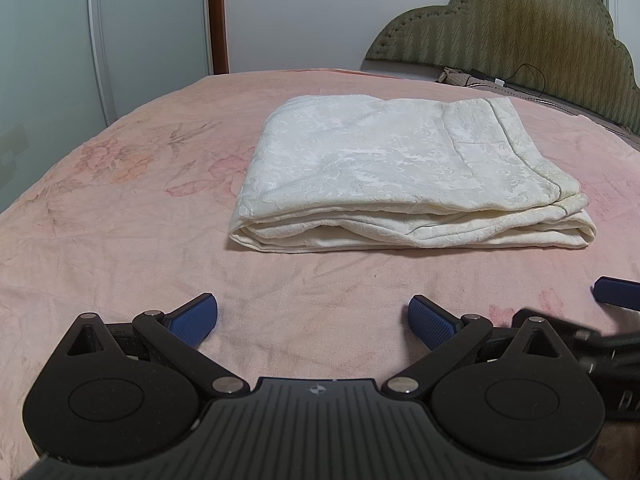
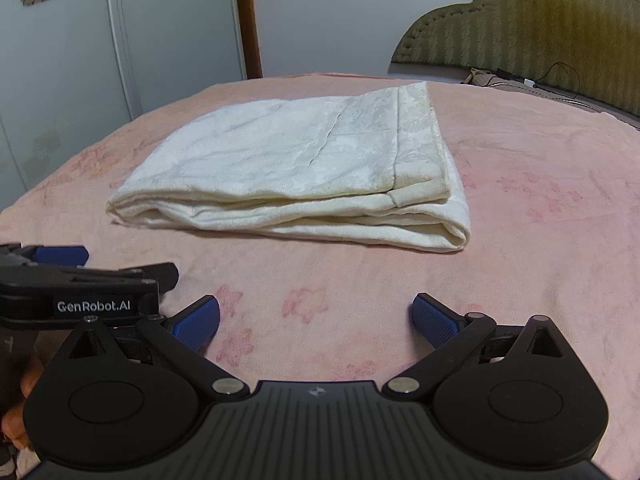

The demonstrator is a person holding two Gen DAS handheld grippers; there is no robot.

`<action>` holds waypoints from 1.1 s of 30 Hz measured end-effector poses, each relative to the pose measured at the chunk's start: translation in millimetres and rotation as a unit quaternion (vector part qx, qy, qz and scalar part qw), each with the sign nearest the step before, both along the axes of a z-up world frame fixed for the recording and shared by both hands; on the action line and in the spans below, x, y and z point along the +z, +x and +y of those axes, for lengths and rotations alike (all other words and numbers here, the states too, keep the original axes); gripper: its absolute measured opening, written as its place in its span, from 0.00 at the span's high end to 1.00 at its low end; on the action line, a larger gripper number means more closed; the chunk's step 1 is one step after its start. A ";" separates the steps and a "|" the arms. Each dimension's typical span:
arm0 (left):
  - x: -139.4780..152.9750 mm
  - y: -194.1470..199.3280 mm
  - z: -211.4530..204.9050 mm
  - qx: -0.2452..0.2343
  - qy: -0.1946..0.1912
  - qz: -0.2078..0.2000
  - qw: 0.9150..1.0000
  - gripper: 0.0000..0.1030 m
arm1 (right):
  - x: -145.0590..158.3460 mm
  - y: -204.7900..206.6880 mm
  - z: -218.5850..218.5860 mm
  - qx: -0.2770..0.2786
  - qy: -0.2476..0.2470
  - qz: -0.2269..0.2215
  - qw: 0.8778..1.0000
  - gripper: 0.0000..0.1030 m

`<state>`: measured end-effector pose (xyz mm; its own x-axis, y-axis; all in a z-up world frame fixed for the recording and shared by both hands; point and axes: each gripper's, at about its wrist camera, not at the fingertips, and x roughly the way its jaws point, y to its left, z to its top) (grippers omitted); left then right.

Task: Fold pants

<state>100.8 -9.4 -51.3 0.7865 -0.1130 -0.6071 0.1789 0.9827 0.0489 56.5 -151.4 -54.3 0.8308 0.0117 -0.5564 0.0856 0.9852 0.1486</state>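
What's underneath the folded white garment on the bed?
The folded white pants lie directly on the pink floral bedspread. Several stacked layers show at the near edge; anything tucked between or beneath them is hidden.

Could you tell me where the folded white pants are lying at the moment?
The folded white pants lie on the pink bedspread, ahead of both open grippers and touching neither; the green headboard stands beyond them to the right.

Pink floral-print bed sheet (image 1: 120, 208) covers the bed; olive quilted scalloped headboard (image 1: 520, 28) at far right. Pale sliding wardrobe doors with flower decals (image 2: 60, 60) on left (brown wooden door frame (image 2: 248, 16) beside), white wall (image 1: 300, 12) behind.
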 end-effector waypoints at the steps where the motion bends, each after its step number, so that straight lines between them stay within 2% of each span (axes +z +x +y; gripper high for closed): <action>1: 0.0 -0.1 0.1 0.000 0.000 0.000 1.000 0.00 | -0.6 0.9 -2.1 -0.007 0.005 0.002 1.000 0.00; 3: 0.1 0.2 0.2 0.000 0.000 0.000 1.000 0.00 | -1.5 2.7 -3.1 -0.008 0.003 0.006 1.000 0.00; 6: 0.1 0.0 0.5 0.003 -0.001 0.000 1.000 0.00 | -2.3 5.7 4.9 -0.007 -0.028 0.017 0.999 0.00; 25: 0.1 -0.7 0.1 0.003 0.000 0.000 1.000 0.00 | -2.9 3.5 0.2 -0.012 -0.020 0.012 1.000 0.00; 33: 1.3 -2.7 4.2 0.023 -0.001 -0.004 1.000 0.00 | -3.2 6.2 0.8 -0.027 -0.032 0.018 0.999 0.00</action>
